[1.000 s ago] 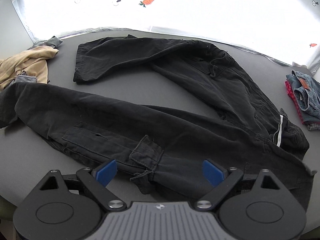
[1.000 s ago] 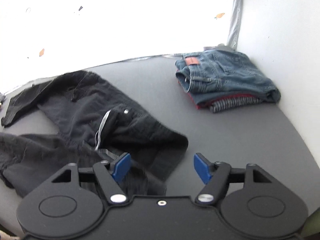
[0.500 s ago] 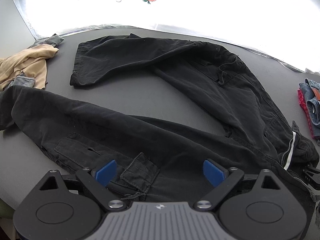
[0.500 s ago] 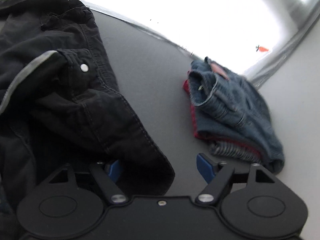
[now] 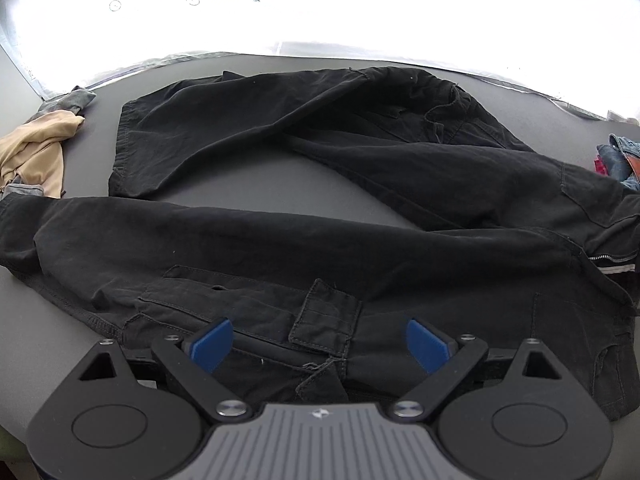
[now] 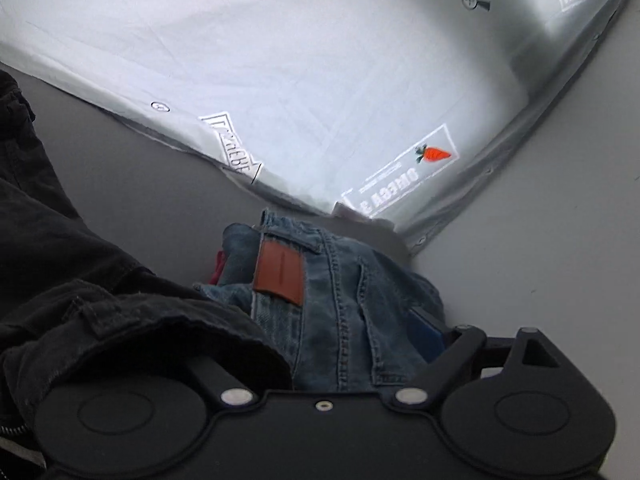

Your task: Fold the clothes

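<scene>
Black cargo trousers [image 5: 320, 240] lie spread on the grey table [image 5: 280, 196], legs splayed to the left, waist at the right. My left gripper [image 5: 318, 344] is open, its blue pads low over the near leg beside a cargo pocket flap [image 5: 326, 322]. In the right wrist view the trousers' waistband [image 6: 132, 332] drapes over my right gripper's left finger and hides it. Only the right blue pad [image 6: 426, 332] shows, so the right gripper [image 6: 340, 344] looks open with cloth lying in it. No grip is visible.
A folded stack with blue jeans [image 6: 332, 296] on top, red cloth under it, sits just beyond the right gripper, also at the right edge of the left view [image 5: 622, 160]. Tan and grey clothes [image 5: 34, 152] are heaped at the far left. A white printed curtain [image 6: 320, 80] backs the table.
The left gripper has dropped closer over the near leg. The right gripper has swung from above the waist down to its edge and tilted up; the waistband now covers its left finger.
</scene>
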